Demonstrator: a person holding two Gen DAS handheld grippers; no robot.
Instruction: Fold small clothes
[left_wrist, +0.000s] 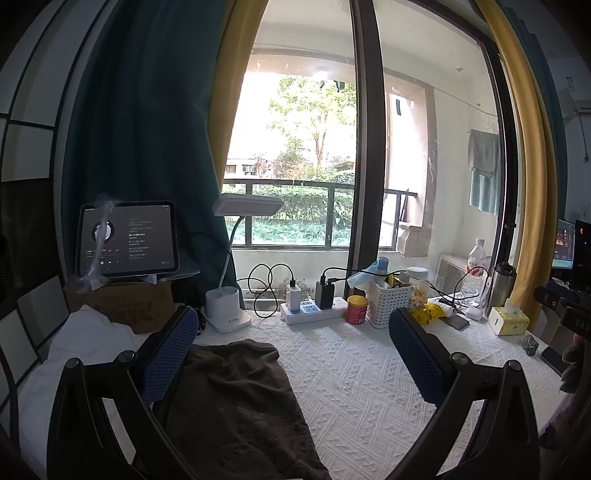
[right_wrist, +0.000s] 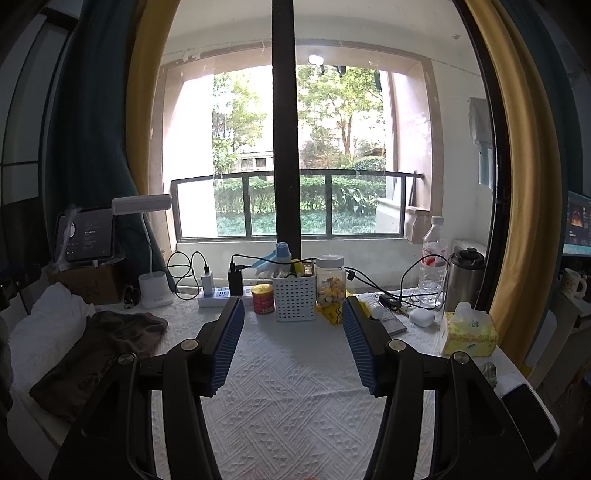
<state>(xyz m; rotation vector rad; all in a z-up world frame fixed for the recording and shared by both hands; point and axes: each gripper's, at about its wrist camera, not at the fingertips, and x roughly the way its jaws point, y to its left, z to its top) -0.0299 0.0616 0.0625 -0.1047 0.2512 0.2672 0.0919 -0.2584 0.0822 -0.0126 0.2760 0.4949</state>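
Note:
A dark brown garment (left_wrist: 236, 402) lies crumpled on the white textured tablecloth (left_wrist: 351, 376). In the left wrist view it spreads from under the left finger toward the middle. My left gripper (left_wrist: 291, 325) hovers over it, open wide, with nothing between its blue pads. In the right wrist view the same brown garment (right_wrist: 99, 354) lies at the left, clear of my right gripper (right_wrist: 293, 314). That gripper is open above the bare cloth, holding nothing. A white piece of cloth (left_wrist: 88, 343) is bunched at the table's left edge beside the brown one.
Along the window side stand a white desk lamp (left_wrist: 229, 299), a power strip (left_wrist: 314, 310) with chargers and cables, a red can (right_wrist: 264, 299), a white basket (right_wrist: 294, 297), a jar (right_wrist: 330, 280), a water bottle (right_wrist: 432, 254), a steel flask (right_wrist: 463, 280) and a tissue box (right_wrist: 469, 334). A tablet (left_wrist: 127, 238) rests on a cardboard box.

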